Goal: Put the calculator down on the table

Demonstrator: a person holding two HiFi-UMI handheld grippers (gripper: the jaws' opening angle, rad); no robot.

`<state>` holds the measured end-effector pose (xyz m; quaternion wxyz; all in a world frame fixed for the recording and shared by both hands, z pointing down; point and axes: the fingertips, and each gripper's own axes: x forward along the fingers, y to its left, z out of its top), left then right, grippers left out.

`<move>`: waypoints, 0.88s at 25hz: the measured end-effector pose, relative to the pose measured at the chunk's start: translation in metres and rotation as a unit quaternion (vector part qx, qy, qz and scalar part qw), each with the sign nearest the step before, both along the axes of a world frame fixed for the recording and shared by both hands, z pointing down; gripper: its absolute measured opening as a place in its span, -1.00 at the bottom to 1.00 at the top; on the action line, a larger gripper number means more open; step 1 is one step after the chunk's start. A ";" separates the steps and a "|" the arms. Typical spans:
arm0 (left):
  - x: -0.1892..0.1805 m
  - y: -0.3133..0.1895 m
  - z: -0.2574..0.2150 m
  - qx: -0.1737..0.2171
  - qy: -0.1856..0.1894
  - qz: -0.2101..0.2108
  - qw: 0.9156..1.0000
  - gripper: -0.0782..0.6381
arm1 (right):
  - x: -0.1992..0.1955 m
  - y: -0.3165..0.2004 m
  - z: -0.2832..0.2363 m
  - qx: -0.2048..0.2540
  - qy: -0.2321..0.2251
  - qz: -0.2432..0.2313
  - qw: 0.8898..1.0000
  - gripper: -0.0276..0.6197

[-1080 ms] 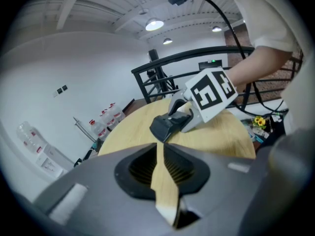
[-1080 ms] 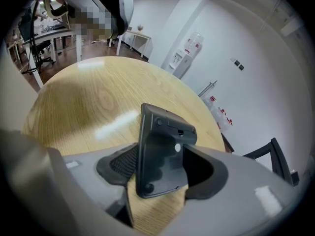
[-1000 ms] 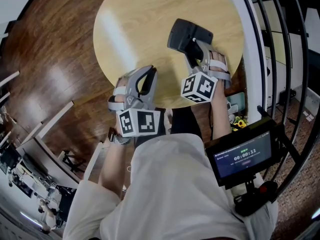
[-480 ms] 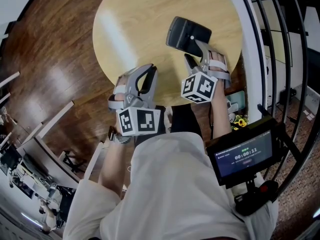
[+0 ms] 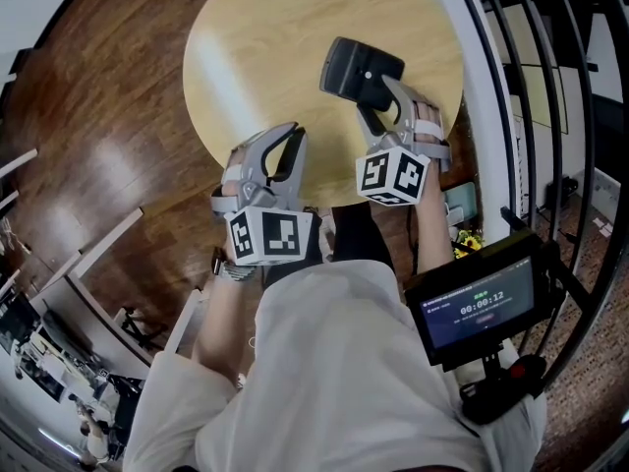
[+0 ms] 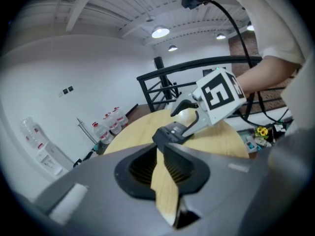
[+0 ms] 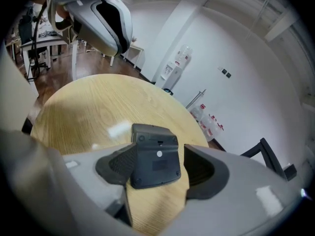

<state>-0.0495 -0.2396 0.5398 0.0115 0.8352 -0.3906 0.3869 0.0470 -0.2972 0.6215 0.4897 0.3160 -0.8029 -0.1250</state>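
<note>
The right claw [image 5: 381, 106] stands wide apart, its jaws having just been opening, and the calculator [image 5: 361, 69] sits between them. One pad looks to be touching the case or just beside it, and the other shows a clear gap. The calculator seems to rest underside up on the table [image 5: 265, 57], toward its right side, poking out past the claw's tips. I'd say this is the letting-go step, nearly done. Next the claw must draw back and up without the nearer pad dragging the case. The left claw [image 5: 278, 155] hangs slightly apart over the near rim, with nothing in it.
</note>
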 end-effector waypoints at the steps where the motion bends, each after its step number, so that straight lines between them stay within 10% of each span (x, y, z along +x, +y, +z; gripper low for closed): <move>1: 0.000 -0.001 0.000 0.001 0.001 0.000 1.000 -0.64 | 0.000 -0.001 -0.003 0.003 -0.005 0.004 1.000 0.00; 12: 0.007 0.019 -0.064 0.059 0.036 0.010 0.998 -0.66 | 0.006 0.028 -0.095 0.058 -0.019 0.023 0.998 -0.02; 22: -0.007 0.026 -0.091 0.092 0.056 0.020 0.994 -0.68 | -0.001 0.036 -0.146 0.114 -0.032 0.051 0.992 -0.52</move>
